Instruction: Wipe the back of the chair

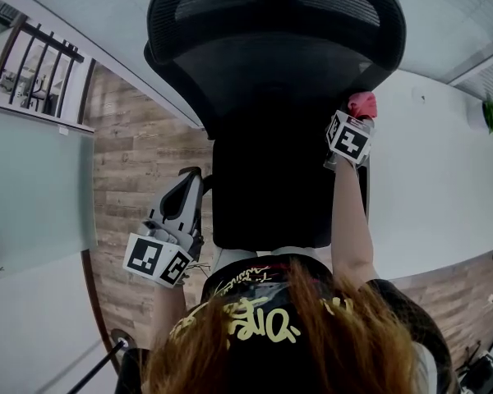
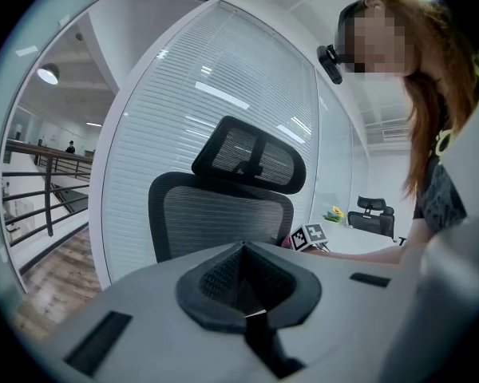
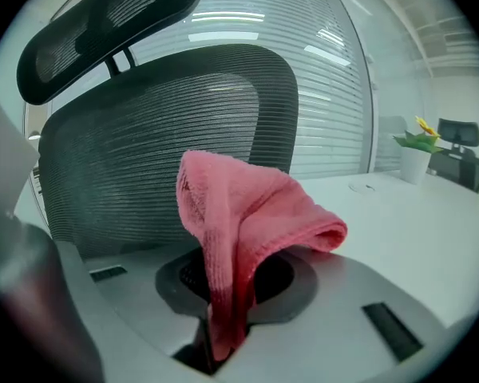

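While the chair's mesh back point(image 3: 168, 134) stands just ahead of the pink cloth point(image 3: 239, 214), the right gripper point(image 3: 222, 337) has its jaws clamped on one fold only, so hard rubbing could tug the cloth free. The left gripper point(image 2: 251, 313), jaws together and empty, steadies nothing, and the chair may swivel away.

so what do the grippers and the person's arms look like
The left gripper and right gripper are pale grey plastic shells with a black collar in the middle. Each carries a white cube with black square markers. The person wears a black short-sleeved top with yellow print.
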